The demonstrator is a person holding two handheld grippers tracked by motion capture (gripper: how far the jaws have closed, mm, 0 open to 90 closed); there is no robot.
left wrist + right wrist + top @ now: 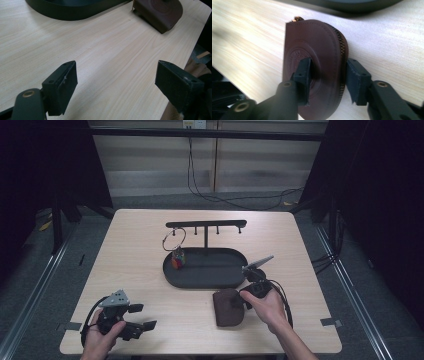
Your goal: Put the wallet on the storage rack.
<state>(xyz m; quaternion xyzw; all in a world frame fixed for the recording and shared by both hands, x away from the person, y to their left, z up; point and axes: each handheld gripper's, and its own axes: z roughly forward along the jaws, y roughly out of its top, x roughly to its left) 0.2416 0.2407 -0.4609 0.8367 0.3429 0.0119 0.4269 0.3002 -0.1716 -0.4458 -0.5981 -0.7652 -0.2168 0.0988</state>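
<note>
High view: the brown leather pouch [228,308] lies on the table [135,270] just in front of the black oval tray [205,268], whose stand carries a key ring [173,240]. The right gripper [243,296] sits at the pouch's right edge; the left gripper [142,316] rests near the table's front left corner. Left gripper view: its jaws stand spread wide over bare wood, with the pouch [160,13] well off. Right gripper view: both pads pinch the pouch [317,62] (zipper edge toward the right pad) across its thickness.
</note>
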